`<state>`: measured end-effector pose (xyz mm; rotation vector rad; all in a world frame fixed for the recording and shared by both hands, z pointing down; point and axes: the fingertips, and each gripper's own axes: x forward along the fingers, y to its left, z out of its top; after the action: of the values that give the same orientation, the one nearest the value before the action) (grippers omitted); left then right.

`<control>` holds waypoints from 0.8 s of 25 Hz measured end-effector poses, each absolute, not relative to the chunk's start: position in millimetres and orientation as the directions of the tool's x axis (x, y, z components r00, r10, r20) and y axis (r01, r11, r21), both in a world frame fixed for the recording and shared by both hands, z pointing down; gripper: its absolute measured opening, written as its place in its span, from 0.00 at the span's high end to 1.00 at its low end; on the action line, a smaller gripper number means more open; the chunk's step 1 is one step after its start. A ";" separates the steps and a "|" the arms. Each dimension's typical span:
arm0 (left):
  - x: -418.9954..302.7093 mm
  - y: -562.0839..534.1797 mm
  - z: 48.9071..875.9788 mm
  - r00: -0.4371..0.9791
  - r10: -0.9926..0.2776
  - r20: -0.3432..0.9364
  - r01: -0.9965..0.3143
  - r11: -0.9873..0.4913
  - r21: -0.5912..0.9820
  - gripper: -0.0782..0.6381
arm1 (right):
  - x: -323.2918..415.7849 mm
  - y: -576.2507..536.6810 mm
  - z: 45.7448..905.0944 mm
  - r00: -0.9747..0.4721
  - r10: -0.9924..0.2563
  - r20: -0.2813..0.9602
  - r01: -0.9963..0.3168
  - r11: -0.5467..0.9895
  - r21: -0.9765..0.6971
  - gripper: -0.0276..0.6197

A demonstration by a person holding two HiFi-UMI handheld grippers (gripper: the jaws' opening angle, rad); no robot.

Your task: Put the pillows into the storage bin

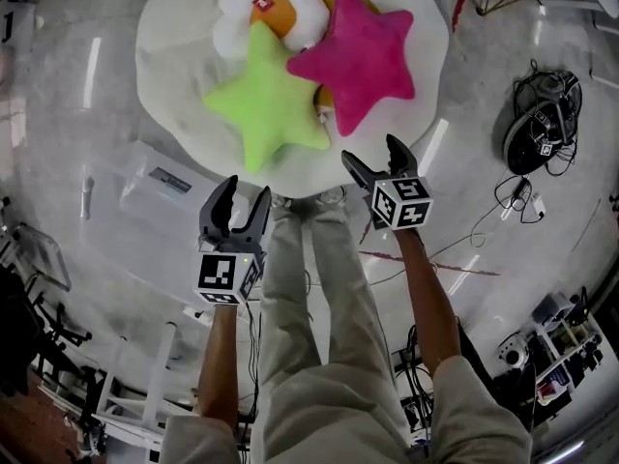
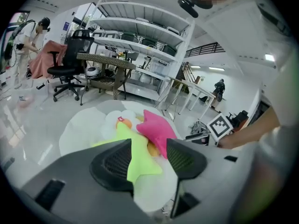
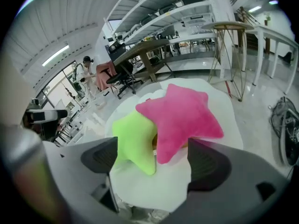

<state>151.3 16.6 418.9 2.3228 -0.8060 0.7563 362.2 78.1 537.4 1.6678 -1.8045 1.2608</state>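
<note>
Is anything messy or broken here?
Nothing looks broken or spilled. It's only a messy heap on the round white mat: the pink star lies partly over the green star, which covers part of the white flower pillow.

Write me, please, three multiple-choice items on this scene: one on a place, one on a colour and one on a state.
1. Where does the pink star pillow lie?
A. On the round white mat
B. On a chair
C. On a shelf

2. What colour is the star pillow nearest the left gripper?
A. Blue
B. Lime green
C. Orange

3. How does the right gripper hold its jaws?
A. Shut on a pillow
B. Apart, gripping nothing
C. Shut, empty

1 A: the head view shows it on the mat.
2 B: the green star points at that gripper.
3 B: its own view shows a wide gap, pads touching nothing.
</note>
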 end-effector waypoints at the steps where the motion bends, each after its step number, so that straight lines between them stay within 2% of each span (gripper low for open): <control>1: 152.6 17.3 424.3 0.662 -0.360 0.657 -0.679 -0.660 0.322 0.56 | 365.2 75.4 548.6 -0.220 -0.589 0.778 -0.923 -0.133 -0.362 0.26; 5: 153.9 21.4 443.9 0.667 -0.346 0.660 -0.673 -0.660 0.334 0.57 | 372.1 65.4 593.0 -0.213 -0.562 0.799 -0.899 -0.208 -0.385 0.24; 13: 146.2 23.0 459.2 0.674 -0.337 0.657 -0.667 -0.659 0.346 0.57 | 366.2 49.3 666.2 -0.222 -0.437 0.872 -0.928 -0.181 -0.326 0.17; 20: 135.9 23.1 467.5 0.678 -0.328 0.657 -0.660 -0.665 0.350 0.58 | 381.1 22.2 700.6 -0.203 -0.370 0.907 -0.908 -0.275 -0.315 0.16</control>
<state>135.9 23.1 467.5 2.3095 -0.7584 0.7515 381.1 22.2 700.6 1.5862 -1.4995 1.4928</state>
